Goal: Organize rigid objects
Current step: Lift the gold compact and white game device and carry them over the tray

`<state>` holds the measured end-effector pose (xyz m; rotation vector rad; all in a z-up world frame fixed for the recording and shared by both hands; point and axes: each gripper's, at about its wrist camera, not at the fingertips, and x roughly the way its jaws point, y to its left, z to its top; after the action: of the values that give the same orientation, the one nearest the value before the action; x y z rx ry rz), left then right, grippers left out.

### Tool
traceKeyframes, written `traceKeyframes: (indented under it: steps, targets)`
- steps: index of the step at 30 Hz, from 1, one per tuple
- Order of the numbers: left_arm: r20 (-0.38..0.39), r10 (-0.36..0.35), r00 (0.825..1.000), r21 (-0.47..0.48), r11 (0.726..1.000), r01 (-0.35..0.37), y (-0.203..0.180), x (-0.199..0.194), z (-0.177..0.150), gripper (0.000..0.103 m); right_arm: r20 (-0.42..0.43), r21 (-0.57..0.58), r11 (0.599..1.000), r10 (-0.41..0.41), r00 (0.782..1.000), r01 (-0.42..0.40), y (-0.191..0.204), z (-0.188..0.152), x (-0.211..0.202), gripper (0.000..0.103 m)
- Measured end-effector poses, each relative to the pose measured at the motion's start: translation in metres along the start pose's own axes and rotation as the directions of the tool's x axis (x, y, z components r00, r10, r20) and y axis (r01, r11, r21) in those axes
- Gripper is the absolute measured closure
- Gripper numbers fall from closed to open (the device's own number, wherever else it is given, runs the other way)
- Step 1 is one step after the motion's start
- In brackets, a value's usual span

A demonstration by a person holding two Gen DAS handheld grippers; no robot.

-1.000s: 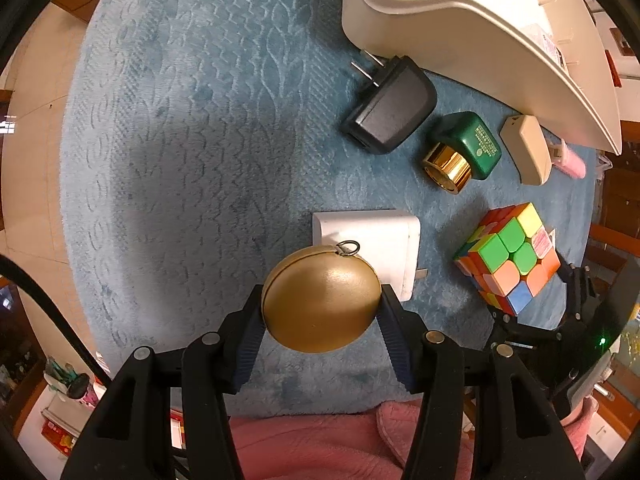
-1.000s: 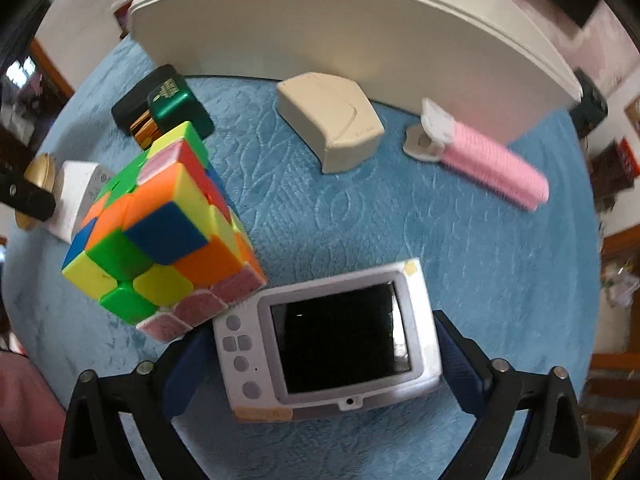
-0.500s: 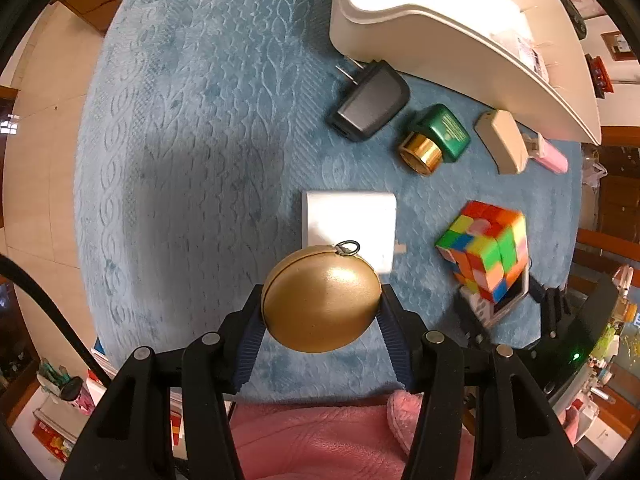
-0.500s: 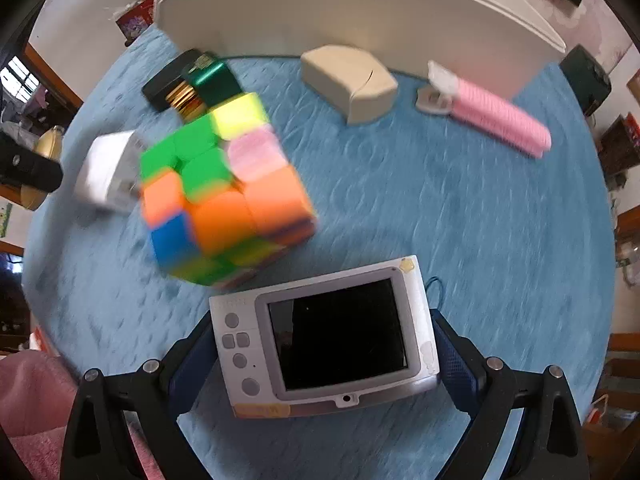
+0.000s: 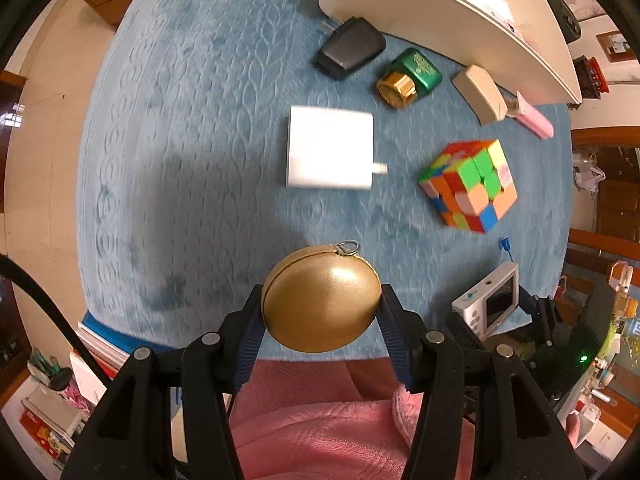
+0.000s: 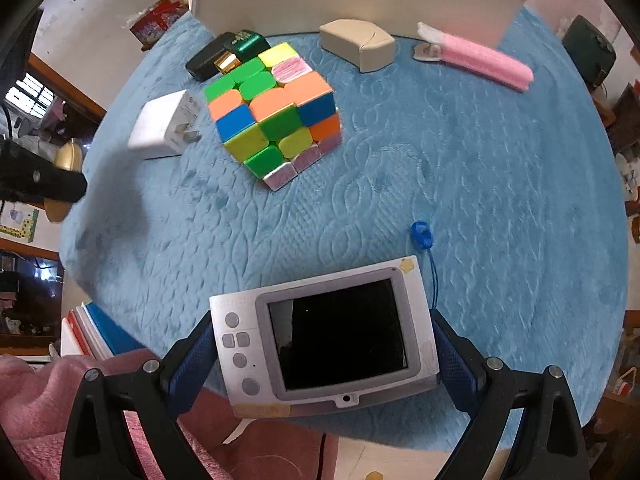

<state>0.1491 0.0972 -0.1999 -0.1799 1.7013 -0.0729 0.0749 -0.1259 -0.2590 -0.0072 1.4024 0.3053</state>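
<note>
**Both loads lifted clear of the blue mat**

Low in the left wrist view, left gripper clamped on the gold egg-shaped case, blue pads pressed to both flanks, small ring at its top edge pointing up-frame. Low in the right wrist view, right gripper closed across the short ends of the silver handheld camera, dark screen facing the lens, blue wrist strap trailing off its upper right corner onto the blue mat.

Compared with a second ago: camera pulled out from against the puzzle cube and now well apart from it; cube rolled onto another face and left standing free at mid-frame. Gold case likewise drawn back, so that the white charger, earlier half hidden behind it, now lies fully in view above it. More mat visible round both loads, pink cloth crowding the bottom edge of each view.

Judged meaning: both picks secured, carry stage begun, nothing yet put away.

Farther up-frame, untouched so far: black adapter, green and gold bottle, beige case, pink brush, all lined along the foot of the white tray at the far mat edge. Likely destination that tray, though not certain from these views.
</note>
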Motion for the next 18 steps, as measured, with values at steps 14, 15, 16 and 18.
traceKeyframes:
  steps: [14, 15, 16, 18]
  targets:
    - [0.150, 0.018, 0.989, 0.004, 1.000, -0.019, -0.023, -0.039, -0.031, 0.045, 0.119, -0.061, 0.995, 0.081, 0.990, -0.074, -0.019, 0.008, -0.067, 0.006]
    - [0.163, 0.015, 0.986, 0.007, 1.000, -0.017, -0.025, -0.043, -0.032, 0.045, 0.122, -0.069, 0.994, 0.088, 0.989, -0.080, -0.019, 0.011, -0.071, 0.006]
    - [0.177, 0.010, 0.984, 0.012, 1.000, -0.013, -0.028, -0.048, -0.034, 0.045, 0.127, -0.076, 0.994, 0.089, 0.988, -0.080, -0.019, 0.014, -0.073, 0.006]
    - [0.204, 0.006, 0.979, 0.018, 1.000, -0.010, -0.036, -0.052, -0.035, 0.045, 0.141, -0.090, 0.993, 0.092, 0.986, -0.080, -0.013, 0.024, -0.075, 0.006]
